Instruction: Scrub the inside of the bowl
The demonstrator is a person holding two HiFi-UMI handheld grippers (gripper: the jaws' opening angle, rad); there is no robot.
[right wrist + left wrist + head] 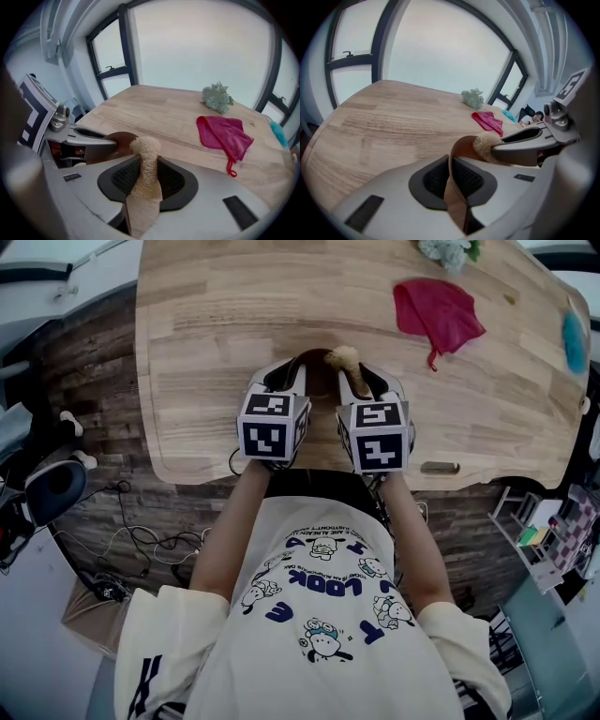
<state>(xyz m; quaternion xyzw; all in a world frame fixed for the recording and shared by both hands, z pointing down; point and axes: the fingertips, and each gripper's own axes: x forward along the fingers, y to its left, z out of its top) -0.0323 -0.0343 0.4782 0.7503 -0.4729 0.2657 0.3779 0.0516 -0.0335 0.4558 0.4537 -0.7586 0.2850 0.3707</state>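
Edges and room: the bowl [319, 382] sat at the middle of the table's [206, 324] near edge, close to the person; the left half and the middle of the wood lay bare.
Far right corner: a red cloth [436, 313] lay flat there, a pale green bunch [450, 251] at the far edge, and a blue thing [574, 341] at the right edge.
Count: one bowl, one loofah [343, 358], one cloth, one bunch, two grippers.
Left gripper [452, 180]: clamped on the brown bowl's rim, which ran edge-on between its pads.
Right gripper [145, 183]: clamped on the loofah's lower end.
Loofah axis: lengthwise along the right jaws, its frayed tip pointing toward the far edge, beside the bowl's rim.
Bowl facing: which way its opening faced could not be told.
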